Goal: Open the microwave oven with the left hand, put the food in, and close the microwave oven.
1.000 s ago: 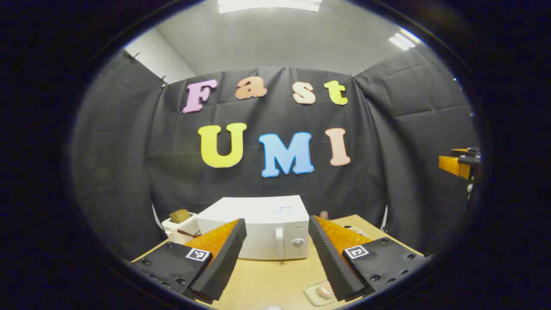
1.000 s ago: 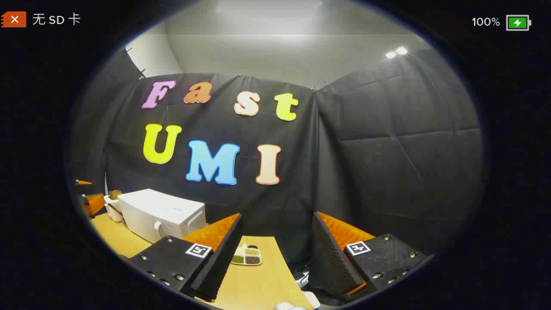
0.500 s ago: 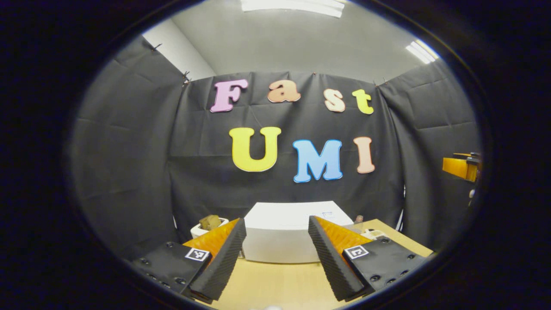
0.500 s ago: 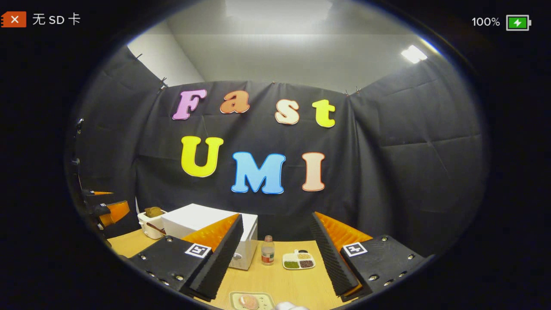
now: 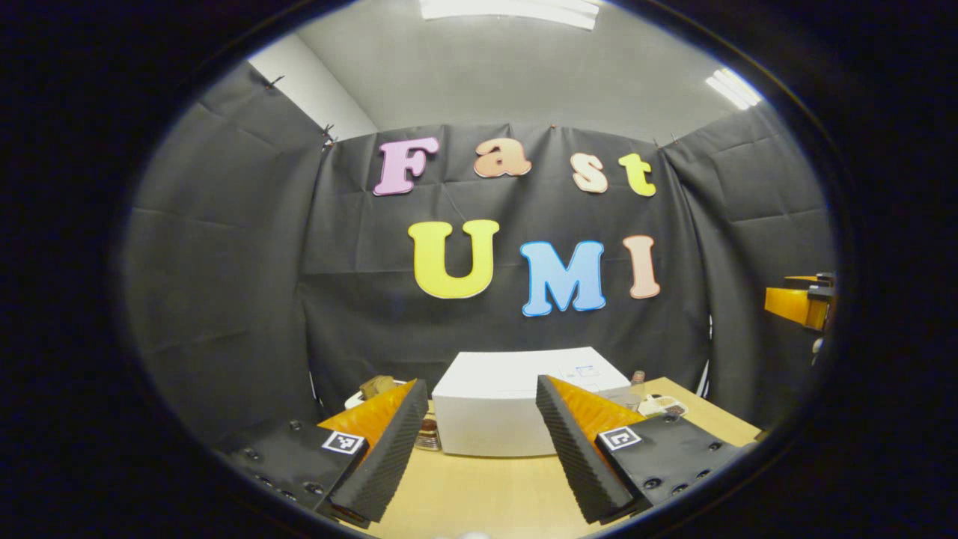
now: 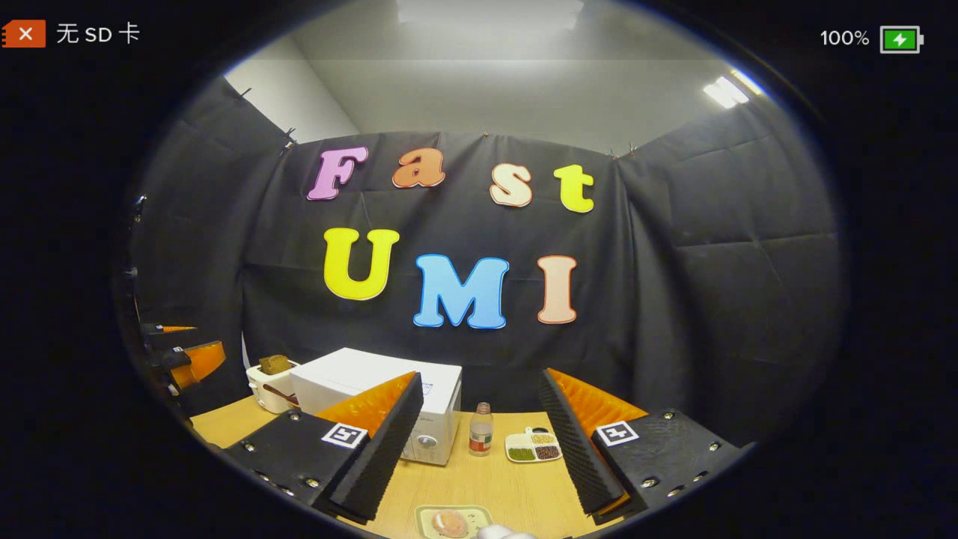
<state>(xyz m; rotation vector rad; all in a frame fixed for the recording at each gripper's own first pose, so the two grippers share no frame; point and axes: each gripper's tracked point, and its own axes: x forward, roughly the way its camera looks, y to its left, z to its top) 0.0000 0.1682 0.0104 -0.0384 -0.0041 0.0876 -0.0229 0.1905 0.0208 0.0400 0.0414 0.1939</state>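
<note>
The white microwave (image 5: 486,419) stands at the back of the wooden table (image 5: 479,494), straight ahead of my left gripper (image 5: 480,384), whose fingers are spread apart and empty. In the right gripper view the microwave (image 6: 352,378) is at the left, its door shut, with the dial (image 6: 426,440) at the front right. The food, a pale piece on a small plate (image 6: 453,520), lies near the table's front edge below my right gripper (image 6: 481,376), which is open and holds nothing. Part of the right gripper (image 5: 797,305) appears at the far right, and the left gripper (image 6: 191,358) at the far left.
A white toaster with bread (image 6: 271,378) stands left of the microwave. A small bottle (image 6: 480,430) and a divided dish of grains (image 6: 533,447) sit to its right. Black cloth walls close in the back and sides.
The left gripper has shifted left, so it now faces the microwave's side instead of its front. The right gripper has swung left, bringing the microwave, bottle, dish and plate of food into view.
</note>
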